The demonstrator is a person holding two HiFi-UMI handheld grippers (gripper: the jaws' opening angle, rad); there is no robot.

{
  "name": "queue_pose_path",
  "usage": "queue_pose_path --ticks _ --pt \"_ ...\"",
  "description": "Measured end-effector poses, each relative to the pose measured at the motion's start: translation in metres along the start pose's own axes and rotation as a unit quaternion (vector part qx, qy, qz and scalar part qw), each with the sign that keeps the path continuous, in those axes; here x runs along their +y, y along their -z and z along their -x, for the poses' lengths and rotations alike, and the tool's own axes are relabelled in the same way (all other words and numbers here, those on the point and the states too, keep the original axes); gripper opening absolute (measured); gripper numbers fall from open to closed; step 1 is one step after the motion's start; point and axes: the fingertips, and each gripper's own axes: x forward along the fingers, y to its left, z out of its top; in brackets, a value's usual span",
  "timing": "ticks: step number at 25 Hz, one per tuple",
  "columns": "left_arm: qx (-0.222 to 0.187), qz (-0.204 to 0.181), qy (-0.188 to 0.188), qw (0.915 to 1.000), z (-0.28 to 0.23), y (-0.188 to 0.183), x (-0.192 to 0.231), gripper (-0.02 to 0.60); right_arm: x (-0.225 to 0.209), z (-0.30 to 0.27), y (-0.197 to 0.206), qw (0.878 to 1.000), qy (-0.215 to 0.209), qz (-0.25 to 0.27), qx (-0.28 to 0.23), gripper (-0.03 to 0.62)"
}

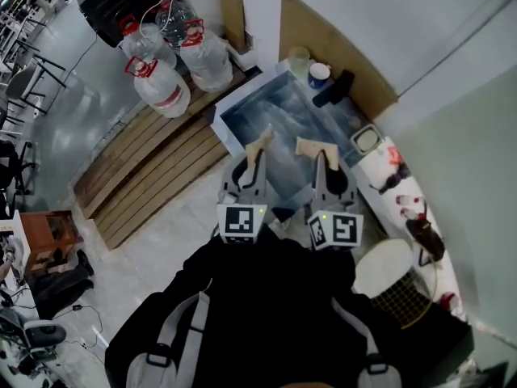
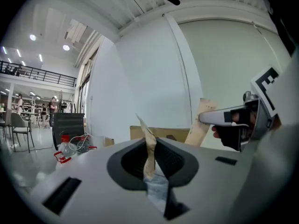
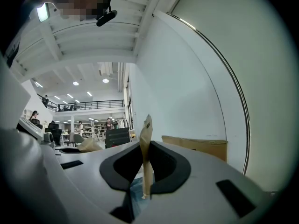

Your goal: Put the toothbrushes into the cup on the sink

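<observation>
The worktop [image 1: 226, 134] in front of me is a white sink counter, running from its far left corner down toward my near right. Its blue-grey, streaked basin [image 1: 279, 124] is sunk into the far-left part. Along the far edge, behind the basin, stand a pale cup [image 1: 300, 58], a blue tub [image 1: 320, 74] with a white top just beside it, and a black object [image 1: 334, 89] next to the tub. At the basin's right corner sits a square dish [image 1: 367, 140]. Farther along the right edge lie small red and dark items [image 1: 412, 210], too small for me to tell what they are.
</observation>
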Motion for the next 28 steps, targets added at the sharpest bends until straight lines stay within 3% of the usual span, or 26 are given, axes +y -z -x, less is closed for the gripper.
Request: queue_pose_path --ticks 17,28 --pt "0.023 -0.001 0.082 0.9964 -0.1 -0.01 0.038 0.041 -0.018 -0.073 0.007 0.997 0.075 -0.005 0.024 0.034" --pt "0.065 -0.032 0.137 0.9878 -0.163 -0.011 0.05 0.041 -0.027 -0.108 0.002 0.993 0.11 -0.009 0.028 0.034"
